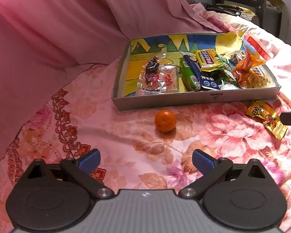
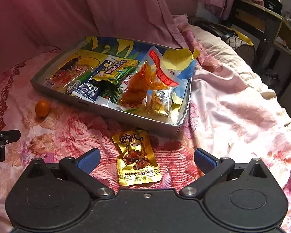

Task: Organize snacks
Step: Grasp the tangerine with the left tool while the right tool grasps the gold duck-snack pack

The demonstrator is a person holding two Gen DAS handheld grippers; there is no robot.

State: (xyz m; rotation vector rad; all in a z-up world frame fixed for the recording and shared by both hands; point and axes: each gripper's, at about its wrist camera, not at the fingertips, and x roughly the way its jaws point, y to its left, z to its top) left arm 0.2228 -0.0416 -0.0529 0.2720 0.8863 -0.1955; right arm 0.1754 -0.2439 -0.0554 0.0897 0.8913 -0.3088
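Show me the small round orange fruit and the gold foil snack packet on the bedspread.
Small round orange fruit (image 1: 165, 120), left wrist view, centre of its peel.
Gold foil snack packet (image 2: 136, 157), right wrist view, middle of its printed front.

One shallow grey box (image 1: 196, 99) lies on the bed, its floor lined with one painted picture. One small orange (image 1: 165, 120) sits on the bedspread just outside the box's near wall, at about 6 o'clock from it. One gold snack packet (image 2: 137, 156) lies outside the box as well, at roughly 4 o'clock from the orange. Inside the box the wrapped snacks overlap, so the count is rough: about nine packets. Two claws show, one left claw (image 1: 146, 160) and one right claw (image 2: 147, 160), each with two blue pads.
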